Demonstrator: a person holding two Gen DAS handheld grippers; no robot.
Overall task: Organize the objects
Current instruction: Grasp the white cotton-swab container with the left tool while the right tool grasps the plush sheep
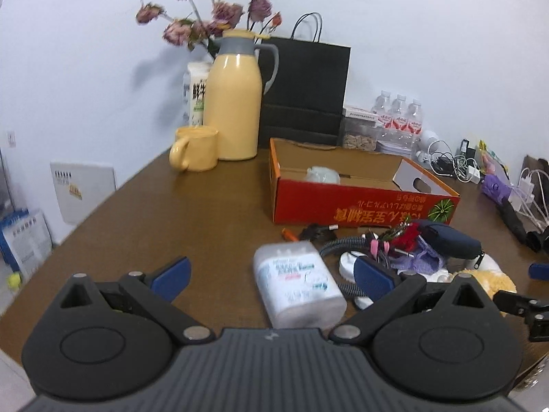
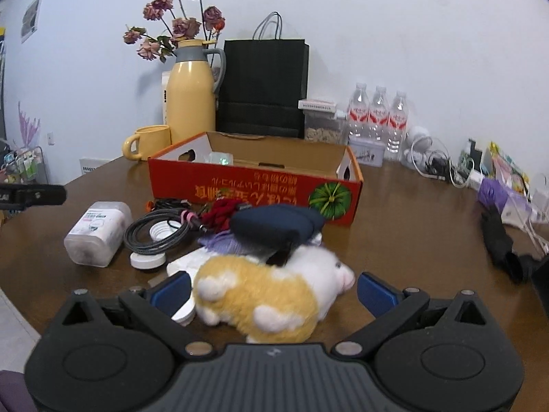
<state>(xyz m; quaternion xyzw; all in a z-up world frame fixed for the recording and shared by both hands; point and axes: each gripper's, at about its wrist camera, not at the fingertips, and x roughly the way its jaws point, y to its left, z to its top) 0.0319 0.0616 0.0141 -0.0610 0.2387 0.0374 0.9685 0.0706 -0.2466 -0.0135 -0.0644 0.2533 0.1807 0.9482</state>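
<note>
Brown wood table (image 1: 212, 213) fills the middle of both views, backed by a pale wall (image 1: 411, 17). In the left wrist view, going left to right across the back: a yellow mug (image 1: 195, 152), a yellow thermos jug (image 1: 233, 103) with dried roses (image 1: 206, 17) behind it, a black paper bag (image 1: 305, 92), three water bottles (image 1: 399, 116), and a tangle of white chargers and cables (image 1: 449, 164) at the right edge.

An open red cardboard box (image 1: 360, 202) sits right of centre, its printed text upside down. Just in front of it lies the clutter: a white tissue pack (image 1: 298, 288) on its side, a coiled grey cable (image 2: 154, 233), a red cord (image 2: 223, 213), a dark blue pouch (image 2: 274, 228) and a yellow-and-white plush toy (image 2: 267, 295) at lower centre of the right wrist view.

The left gripper (image 1: 271, 276) has its blue pads spread wide, one to each side of the tissue pack and not touching it. The right gripper (image 2: 274, 292) is likewise spread wide, the plush toy lying between its pads; I cannot tell whether the pad at left touches the fur.
</note>
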